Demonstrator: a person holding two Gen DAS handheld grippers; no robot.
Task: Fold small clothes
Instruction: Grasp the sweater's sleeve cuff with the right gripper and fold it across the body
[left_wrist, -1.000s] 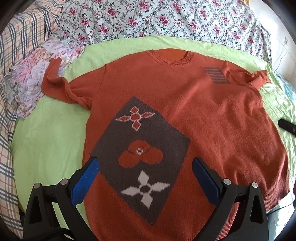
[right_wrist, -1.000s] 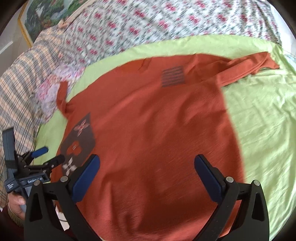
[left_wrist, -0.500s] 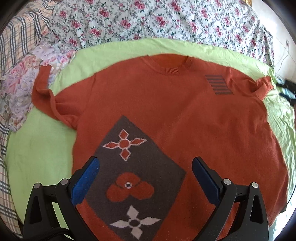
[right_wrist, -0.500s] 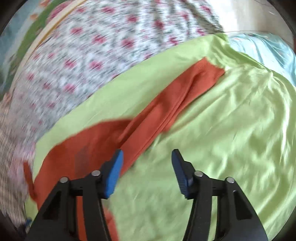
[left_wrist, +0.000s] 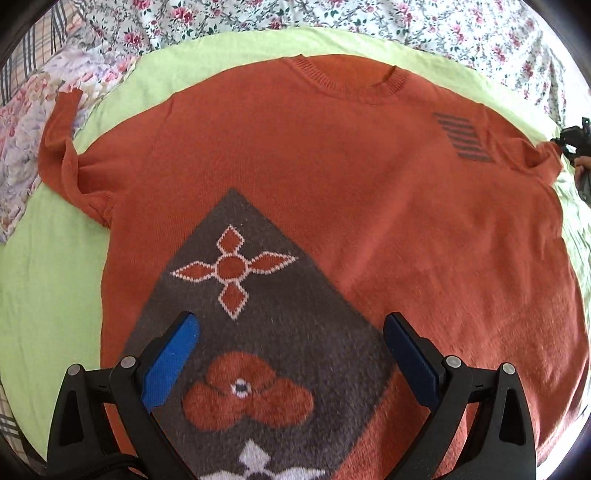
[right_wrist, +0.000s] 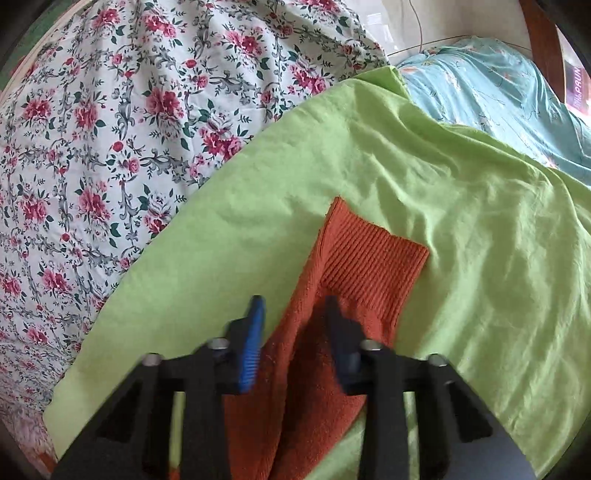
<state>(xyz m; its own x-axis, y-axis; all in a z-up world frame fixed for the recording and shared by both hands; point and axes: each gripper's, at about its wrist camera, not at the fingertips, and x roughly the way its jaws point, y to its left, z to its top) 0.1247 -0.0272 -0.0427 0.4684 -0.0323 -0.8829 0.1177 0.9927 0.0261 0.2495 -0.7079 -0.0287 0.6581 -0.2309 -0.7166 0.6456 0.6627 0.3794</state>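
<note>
Left wrist view: one orange sweater (left_wrist: 332, 192), two sleeves.

The right gripper (right_wrist: 293, 325) has narrowed its fingers around the sweater (left_wrist: 332, 177) sleeve (right_wrist: 354, 280).

Orange knit sweater (left_wrist: 332, 192), short-sleeved, lies spread flat and face up on the green sheet (left_wrist: 48, 295), ribbed round neckline (left_wrist: 347, 83) toward the sheet's far edge, hem toward the near edge. Front carries a large grey-brown diamond panel (left_wrist: 258, 332) low on the left half, holding an orange four-petal cross outlined in white, an orange flower below it, and a white star partly out of view. Small block of grey stripes (left_wrist: 463, 142) on the upper right chest. Left sleeve (left_wrist: 64, 147) twisted and bunched, its cuff reaching past the sheet's left edge onto floral fabric. Right sleeve (right_wrist: 354, 280) stretched out flat toward the sheet's right edge, ribbed cuff (right_wrist: 373, 258) lying on the sheet.
</note>
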